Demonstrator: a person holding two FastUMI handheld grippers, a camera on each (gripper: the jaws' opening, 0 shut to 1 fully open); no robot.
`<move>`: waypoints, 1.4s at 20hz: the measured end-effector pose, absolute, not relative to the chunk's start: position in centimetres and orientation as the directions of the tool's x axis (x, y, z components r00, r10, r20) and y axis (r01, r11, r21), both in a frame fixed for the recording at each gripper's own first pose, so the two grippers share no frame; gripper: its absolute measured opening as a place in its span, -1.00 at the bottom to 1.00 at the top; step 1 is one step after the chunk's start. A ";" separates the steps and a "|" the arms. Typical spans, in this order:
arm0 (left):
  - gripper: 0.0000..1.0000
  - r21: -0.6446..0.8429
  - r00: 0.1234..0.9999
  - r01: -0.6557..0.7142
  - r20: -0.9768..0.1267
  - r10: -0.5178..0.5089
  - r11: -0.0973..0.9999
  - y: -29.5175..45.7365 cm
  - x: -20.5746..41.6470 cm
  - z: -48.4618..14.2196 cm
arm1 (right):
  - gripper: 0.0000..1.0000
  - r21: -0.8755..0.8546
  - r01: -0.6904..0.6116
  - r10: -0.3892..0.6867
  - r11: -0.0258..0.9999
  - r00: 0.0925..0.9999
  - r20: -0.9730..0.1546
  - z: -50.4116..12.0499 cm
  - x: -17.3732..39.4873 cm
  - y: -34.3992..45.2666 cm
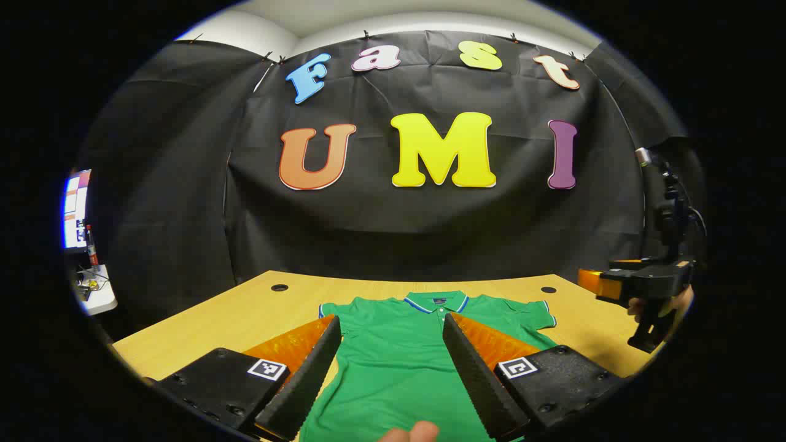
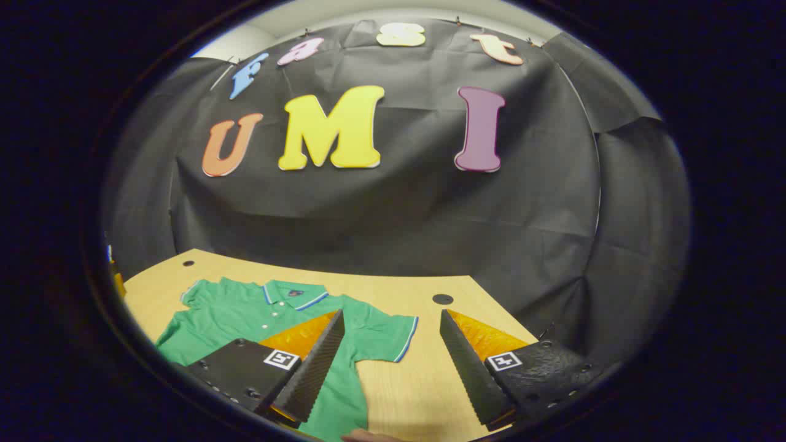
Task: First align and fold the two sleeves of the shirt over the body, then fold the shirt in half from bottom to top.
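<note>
Two short sleeves lie spread out to either side of the green knit polo shirt with a blue-and-white trimmed collar (image 1: 399, 344), which rests flat, collar away from the person, on the pale wooden table (image 1: 245, 307); no fold has been made yet. The left gripper (image 1: 393, 362) hangs over the shirt's body with its fingers wide apart and nothing between them. The right gripper (image 2: 390, 359) is likewise spread and empty, poised above the shirt's right sleeve (image 2: 384, 337) and the bare wood beside it (in the left gripper view it shows at the far right, held in a hand (image 1: 660, 304)).

The fabric looks light, soft and limp, so it will likely sag and crease when lifted and may drag on the table. A good hold would be the trimmed cuff of each sleeve, pinched at the hem, with the shoulder line serving as the hinge; the bottom hem corners suit the later fold.

No containers are in sight; two dark round holes (image 1: 279, 287) sit in the tabletop, and nothing is in them.
</note>
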State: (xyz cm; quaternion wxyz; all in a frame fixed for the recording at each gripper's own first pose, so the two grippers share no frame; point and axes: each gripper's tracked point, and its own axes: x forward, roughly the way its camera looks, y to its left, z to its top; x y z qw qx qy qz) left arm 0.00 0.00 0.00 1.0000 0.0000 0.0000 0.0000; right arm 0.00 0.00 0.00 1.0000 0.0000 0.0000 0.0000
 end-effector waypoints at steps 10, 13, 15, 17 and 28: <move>1.00 -0.062 0.999 -0.031 0.019 0.032 0.998 2.9 0.2 0.8 | 0.90 0.029 0.079 -0.066 0.996 0.947 -0.315 -9.5 13.2 -1.2; 1.00 -0.052 0.999 -0.041 0.023 0.042 0.998 3.4 0.1 1.0 | 0.90 0.048 0.077 -0.054 0.996 0.928 -0.369 -11.0 13.9 -1.3; 1.00 -0.051 0.999 -0.032 0.025 0.034 0.998 3.0 0.0 1.0 | 0.86 0.053 0.067 -0.042 0.996 0.925 -0.377 -11.4 14.4 -0.8; 1.00 -0.052 0.999 -0.027 0.026 0.029 0.998 3.0 0.1 1.1 | 0.76 0.089 0.054 -0.014 0.995 0.916 -0.400 -11.6 14.3 -0.4; 1.00 -0.054 0.999 -0.046 -0.007 0.046 0.997 3.9 0.5 0.2 | -0.96 0.078 0.032 0.000 0.996 0.925 -0.380 -10.6 14.8 0.7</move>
